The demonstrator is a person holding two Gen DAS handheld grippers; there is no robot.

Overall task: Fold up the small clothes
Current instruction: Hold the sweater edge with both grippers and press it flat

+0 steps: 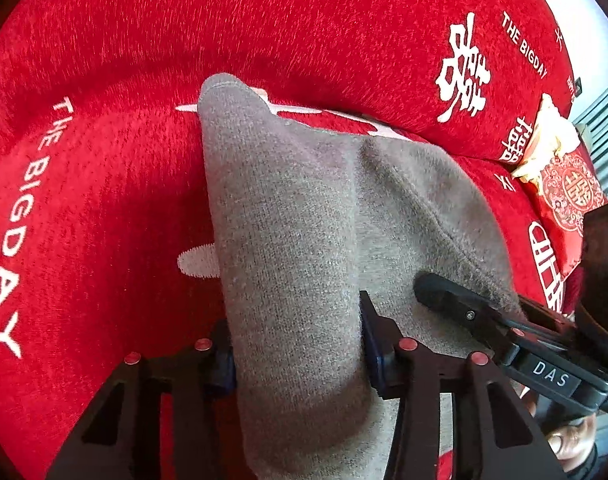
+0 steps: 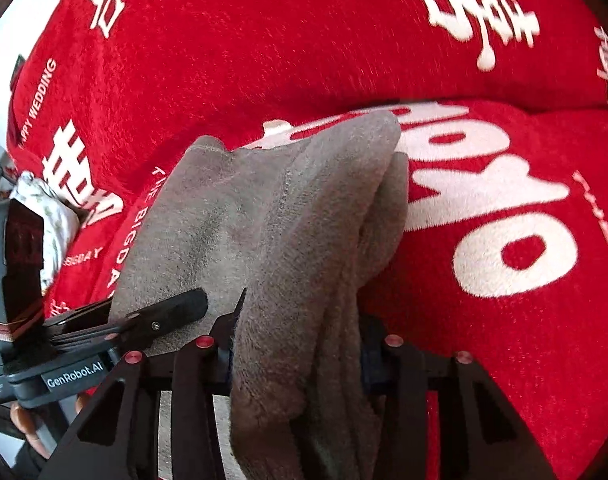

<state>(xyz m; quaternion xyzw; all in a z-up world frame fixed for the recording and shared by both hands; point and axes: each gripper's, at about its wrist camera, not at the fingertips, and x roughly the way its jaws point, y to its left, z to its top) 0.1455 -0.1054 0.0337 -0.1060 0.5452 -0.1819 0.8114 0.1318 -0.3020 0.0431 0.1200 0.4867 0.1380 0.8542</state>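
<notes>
Left wrist view, left to right. We read "THE BIGDAY" in white running down the red cover (image 1: 104, 200) at the left edge. Mid-frame, a grey knit garment (image 1: 288, 220) lies draped on the cover, one end reaching up toward the fold between seat and back. Its near end passes between the two fingers of our left gripper (image 1: 298, 344); both pads press into the cloth from either side, so we note it as pinching the garment. Right of that, the other gripper's black finger lies on the garment's fuzzy right flap, and a label on its body reads "DAS". Farther right, large white Chinese characters and a second "THE BIGDAY" on the cover's back, then a red packet (image 1: 563, 200) with a round white emblem at the far right edge. Part of a hand (image 1: 575, 436) shows bottom right.

Right wrist view, left to right. At the left edge, a dark device and a pale floral cloth (image 2: 48, 216). "HAPPY WEDDING" runs up the cover; "THE BIGDAY" is partly hidden by the garment. Low left, the left gripper's body carries the label "GenRobot.AI", its finger resting on the grey cloth. Centre, the garment's bunched, fleecy folds run down between the fingers of our right gripper (image 2: 300, 344), which are closed against the wad on both sides: pinching it. Right, big white characters on red.
</notes>
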